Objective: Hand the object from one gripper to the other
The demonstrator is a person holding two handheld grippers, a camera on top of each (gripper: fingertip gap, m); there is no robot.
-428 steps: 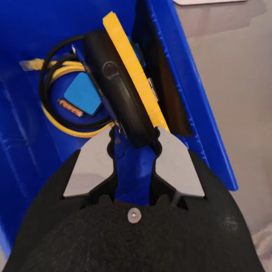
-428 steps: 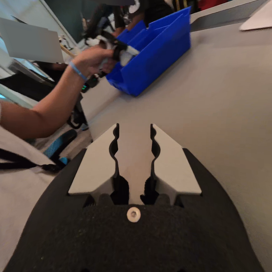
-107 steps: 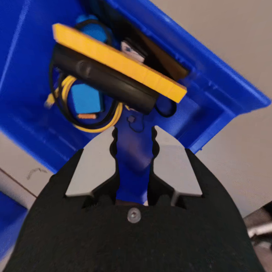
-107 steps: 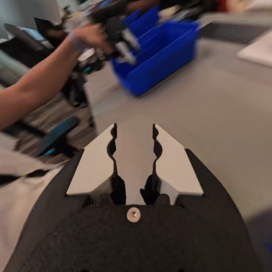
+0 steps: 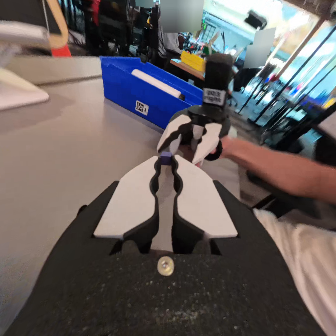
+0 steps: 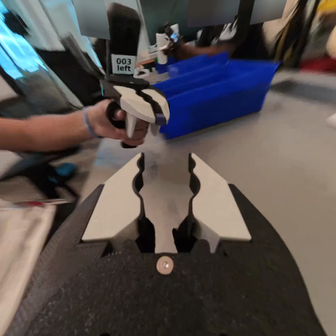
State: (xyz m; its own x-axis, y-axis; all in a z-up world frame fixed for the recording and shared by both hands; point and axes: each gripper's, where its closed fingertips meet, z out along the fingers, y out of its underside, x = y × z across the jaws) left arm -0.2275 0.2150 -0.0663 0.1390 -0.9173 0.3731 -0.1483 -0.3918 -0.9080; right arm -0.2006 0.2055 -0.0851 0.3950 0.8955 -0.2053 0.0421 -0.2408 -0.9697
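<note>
My left gripper [image 5: 165, 160] is shut on a small purple cube [image 5: 166, 158], pinched at the very fingertips above the grey table. The right gripper [image 5: 181, 151] faces it just beyond, jaws apart, held by a hand. In the right wrist view my right gripper [image 6: 165, 155] is open and empty over the table. There the left gripper [image 6: 161, 118] shows up and to the left, held by a hand, with the purple cube [image 6: 160, 118] at its tips. The two grippers are apart, not touching.
A blue bin [image 5: 145, 91] with a white roll inside stands on the grey table [image 5: 54, 154] behind the grippers; it also shows in the right wrist view [image 6: 218, 94]. A pale flat object [image 5: 16, 92] lies at the far left. The person's forearm [image 5: 281, 174] reaches in from the right.
My left gripper has left the blue bin, where it hovered open over cables and a black and yellow object, and now holds a purple cube facing the right gripper. The right gripper stays open.
</note>
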